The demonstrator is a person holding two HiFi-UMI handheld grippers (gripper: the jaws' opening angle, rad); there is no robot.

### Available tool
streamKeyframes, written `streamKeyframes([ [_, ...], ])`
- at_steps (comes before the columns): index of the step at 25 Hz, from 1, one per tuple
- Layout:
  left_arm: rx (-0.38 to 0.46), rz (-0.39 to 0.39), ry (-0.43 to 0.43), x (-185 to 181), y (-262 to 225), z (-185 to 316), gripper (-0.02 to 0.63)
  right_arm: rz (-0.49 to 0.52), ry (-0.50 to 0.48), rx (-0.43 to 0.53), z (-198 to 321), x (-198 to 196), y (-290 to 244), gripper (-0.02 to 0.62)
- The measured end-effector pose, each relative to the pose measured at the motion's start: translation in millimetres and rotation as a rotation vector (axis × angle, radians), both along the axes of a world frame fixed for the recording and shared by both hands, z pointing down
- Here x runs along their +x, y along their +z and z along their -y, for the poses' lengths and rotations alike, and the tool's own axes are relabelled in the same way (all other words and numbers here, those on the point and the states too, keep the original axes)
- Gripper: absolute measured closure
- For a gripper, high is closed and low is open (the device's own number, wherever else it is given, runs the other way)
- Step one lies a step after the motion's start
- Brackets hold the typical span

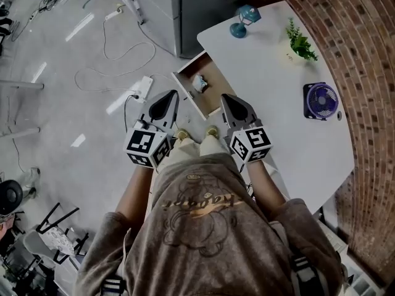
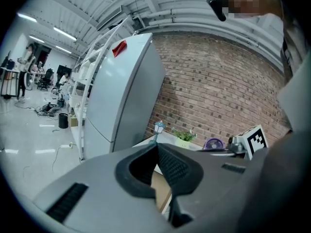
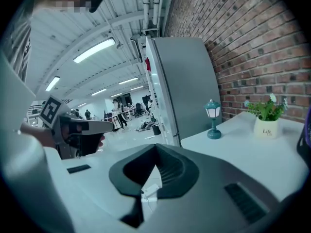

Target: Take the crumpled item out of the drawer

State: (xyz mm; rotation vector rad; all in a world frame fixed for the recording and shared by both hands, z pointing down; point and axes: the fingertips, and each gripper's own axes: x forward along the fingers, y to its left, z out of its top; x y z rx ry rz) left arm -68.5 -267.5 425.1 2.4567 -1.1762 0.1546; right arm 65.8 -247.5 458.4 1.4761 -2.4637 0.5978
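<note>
left claw (image 1: 173, 97) seemingly closed, right claw (image 1: 226, 98) closed

Brick wall (image 1: 370, 73), grey floor (image 1: 62, 103), tall grey cabinet (image 1: 203, 11).

My left gripper (image 1: 174, 95) and right gripper (image 1: 225, 98) have dark grey jaws, and each carries a cube patterned in black and white squares. The curved counter (image 1: 296, 140) is plain white. The open wooden drawer (image 1: 216, 82) is light brown inside, and the crumpled item (image 1: 199, 84) in it is whitish with a blue tinge. The small lamp (image 1: 244, 20) is teal, the potted plant (image 1: 301, 42) bright green, and the round fan (image 1: 321, 100) purple. The brick wall (image 1: 364, 54) is red-brown with pale mortar lines. The tall cabinet (image 1: 203, 5) is flat grey, and the glossy floor (image 1: 62, 73) is pale grey.
</note>
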Motion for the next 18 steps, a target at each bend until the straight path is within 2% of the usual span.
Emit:
streamKeyframes([
  [5, -0.001, 0.004, 0.02, 4, 7, 13, 0.598, -0.003, 0.02, -0.001, 14, 5, 9, 0.598],
  [18, -0.01, 0.019, 0.008, 11, 30, 42, 0.598, 0.006, 0.006, -0.031, 40, 9, 36, 0.598],
])
